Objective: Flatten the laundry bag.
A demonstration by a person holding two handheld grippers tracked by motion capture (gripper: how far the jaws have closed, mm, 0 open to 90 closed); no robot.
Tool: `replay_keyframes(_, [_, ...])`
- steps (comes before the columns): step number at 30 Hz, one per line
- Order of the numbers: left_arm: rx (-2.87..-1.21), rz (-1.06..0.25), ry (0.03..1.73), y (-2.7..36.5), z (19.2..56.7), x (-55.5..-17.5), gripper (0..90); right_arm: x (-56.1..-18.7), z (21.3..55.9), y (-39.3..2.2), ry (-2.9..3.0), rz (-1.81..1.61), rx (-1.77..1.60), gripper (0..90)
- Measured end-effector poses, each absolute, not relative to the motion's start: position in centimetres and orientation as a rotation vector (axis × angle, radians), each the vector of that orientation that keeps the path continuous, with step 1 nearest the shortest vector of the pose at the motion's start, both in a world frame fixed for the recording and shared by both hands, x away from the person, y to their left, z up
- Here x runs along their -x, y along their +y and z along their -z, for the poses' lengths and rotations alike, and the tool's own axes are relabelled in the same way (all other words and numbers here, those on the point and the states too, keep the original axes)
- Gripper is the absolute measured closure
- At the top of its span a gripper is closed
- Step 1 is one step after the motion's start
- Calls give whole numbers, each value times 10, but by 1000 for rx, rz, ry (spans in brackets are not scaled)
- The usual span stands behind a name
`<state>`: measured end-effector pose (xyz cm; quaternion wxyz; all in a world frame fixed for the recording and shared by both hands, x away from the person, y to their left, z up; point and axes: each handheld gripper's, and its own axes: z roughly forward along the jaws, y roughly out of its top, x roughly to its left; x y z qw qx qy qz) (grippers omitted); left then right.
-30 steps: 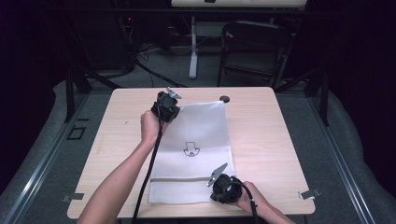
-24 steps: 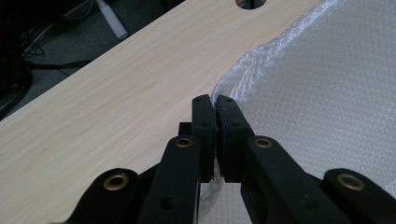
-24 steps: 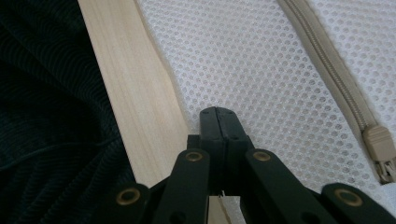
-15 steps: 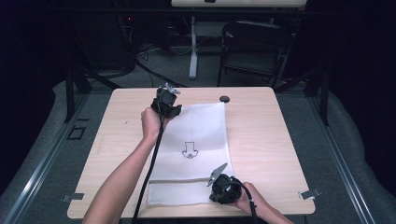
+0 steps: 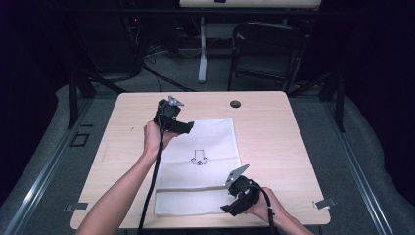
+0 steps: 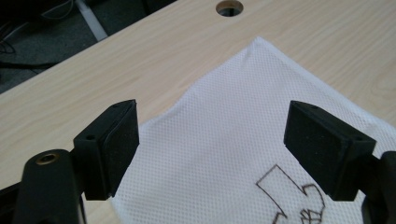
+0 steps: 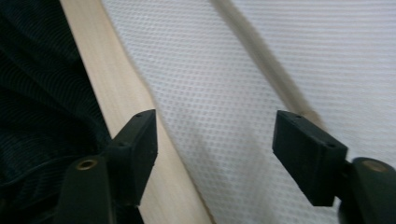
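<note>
A white mesh cloth with a small drawn arrow mark lies flat on the wooden table. My left gripper hovers at the cloth's far left corner; its jaws have just been opening and now stand open over the cloth, gripping nothing. My right gripper is at the cloth's near right corner. Its jaws have also just been opening and stand open above the cloth beside the table's front edge, with no pad pressing on it.
A round cable hole sits in the table near its far edge, also in the left gripper view. A fold line crosses the cloth's near part. A dark chair and cables stand beyond the table.
Both grippers were shut on the cloth's corners and have let go; their jaws now stand apart. The left hand drew back slightly from the far corner. The cloth lies flat.
</note>
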<state>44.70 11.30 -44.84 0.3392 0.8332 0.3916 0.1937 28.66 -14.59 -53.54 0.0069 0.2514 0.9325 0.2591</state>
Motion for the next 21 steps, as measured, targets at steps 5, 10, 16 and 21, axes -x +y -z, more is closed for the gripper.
replay_keyframes(5, [-2185, -462, 994, 116, 455, -430, 148, -295, 527, -163, 2864, -835, -827, 170])
replay_keyframes(10, [-2216, -426, 944, 113, 462, -409, 130, -303, 521, -176, 2836, -846, -879, 130])
replay_keyframes(16, [-2208, -382, 909, 109, 467, -388, 109, -310, 517, -188, 2802, -822, -942, 104])
replay_keyframes(21, [-2206, -341, 899, 111, 473, -377, 101, -312, 516, -194, 2781, -833, -975, 111])
